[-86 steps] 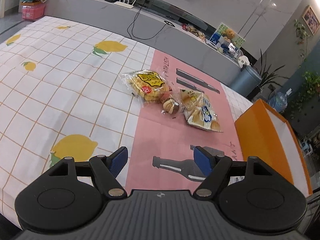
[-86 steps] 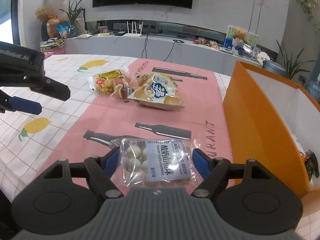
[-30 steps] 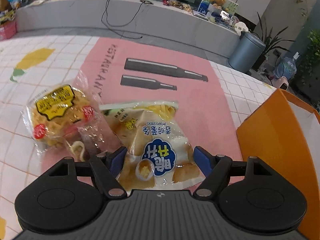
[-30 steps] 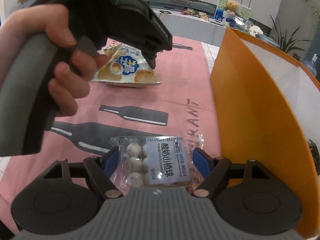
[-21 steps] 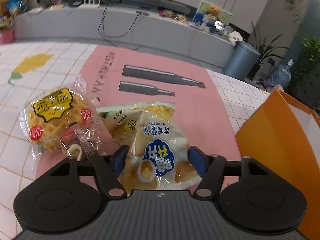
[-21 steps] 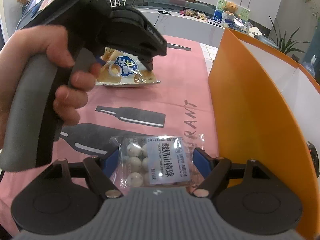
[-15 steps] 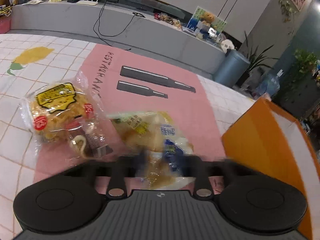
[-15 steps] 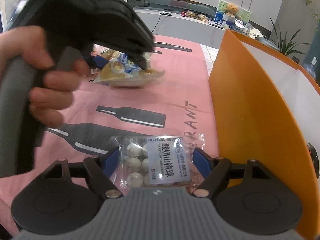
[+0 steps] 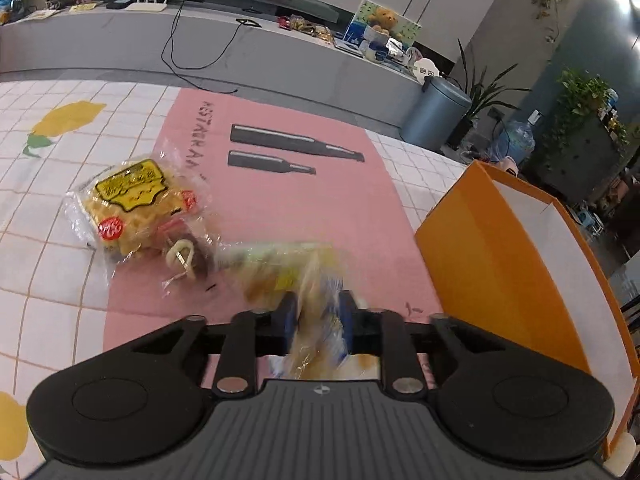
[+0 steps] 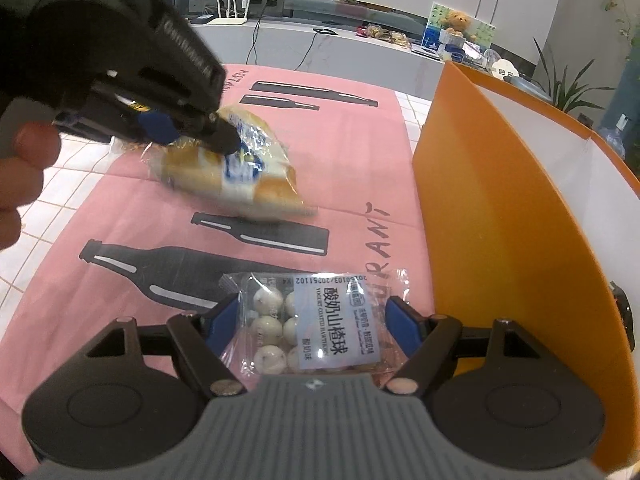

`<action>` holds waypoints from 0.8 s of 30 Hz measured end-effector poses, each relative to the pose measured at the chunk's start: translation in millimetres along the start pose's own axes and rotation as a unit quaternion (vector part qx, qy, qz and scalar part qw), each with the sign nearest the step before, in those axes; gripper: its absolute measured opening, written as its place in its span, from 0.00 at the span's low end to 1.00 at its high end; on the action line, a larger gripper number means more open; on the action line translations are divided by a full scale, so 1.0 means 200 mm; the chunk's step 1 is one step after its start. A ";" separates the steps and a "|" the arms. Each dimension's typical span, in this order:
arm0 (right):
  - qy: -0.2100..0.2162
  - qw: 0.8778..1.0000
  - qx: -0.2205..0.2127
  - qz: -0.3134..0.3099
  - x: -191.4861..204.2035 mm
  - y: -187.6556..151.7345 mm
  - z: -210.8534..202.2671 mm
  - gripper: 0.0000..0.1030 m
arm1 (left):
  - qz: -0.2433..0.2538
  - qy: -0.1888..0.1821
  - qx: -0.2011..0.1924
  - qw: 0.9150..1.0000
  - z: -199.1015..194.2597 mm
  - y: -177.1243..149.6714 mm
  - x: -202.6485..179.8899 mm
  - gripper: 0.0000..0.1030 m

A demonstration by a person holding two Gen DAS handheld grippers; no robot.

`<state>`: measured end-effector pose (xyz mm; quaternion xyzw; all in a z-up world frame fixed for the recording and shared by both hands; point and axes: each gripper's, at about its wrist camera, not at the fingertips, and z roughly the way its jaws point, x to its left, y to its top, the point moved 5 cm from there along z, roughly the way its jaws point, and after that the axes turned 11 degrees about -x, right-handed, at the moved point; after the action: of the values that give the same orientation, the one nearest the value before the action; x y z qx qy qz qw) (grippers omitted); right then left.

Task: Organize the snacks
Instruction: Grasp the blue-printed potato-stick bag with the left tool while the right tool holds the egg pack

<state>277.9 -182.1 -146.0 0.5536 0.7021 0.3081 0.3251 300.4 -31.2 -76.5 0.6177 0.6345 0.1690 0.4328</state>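
My left gripper (image 9: 317,314) is closed on a blue-and-yellow potato-stick bag (image 9: 316,280), its blue pads pressing both sides, though the jaws are opening. The right wrist view shows that bag (image 10: 240,176) hanging blurred just above the pink mat, pinched by the left gripper (image 10: 196,136). Lower down, my right gripper (image 10: 311,320) is shut on a clear packet of white yoghurt hawthorn balls (image 10: 332,320), held between its blue pads. The orange box (image 9: 500,260) stands open to the right of both grippers; its wall (image 10: 500,220) is close beside the packet.
A yellow-labelled snack pack (image 9: 132,200) and a small clear pack (image 9: 184,256) lie left of the held bag, at the edge of the pink mat (image 9: 280,184). A lemon-print tablecloth (image 9: 60,120) covers the table. A person's hand (image 10: 24,184) holds the left gripper.
The left gripper closed on the potato-stick bag and lifted it off the mat, carrying it toward the orange box. The right gripper kept still with its packet.
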 end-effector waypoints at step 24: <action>0.024 1.000 0.013 0.008 -0.02 0.02 0.03 0.74 | -0.011 0.054 0.103 0.993 0.36 0.11 -0.04 0.85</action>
<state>284.6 -184.1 -146.0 0.5564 0.7089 0.3143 0.2984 367.2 -58.0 -98.1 0.6419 0.6775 0.1311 0.3343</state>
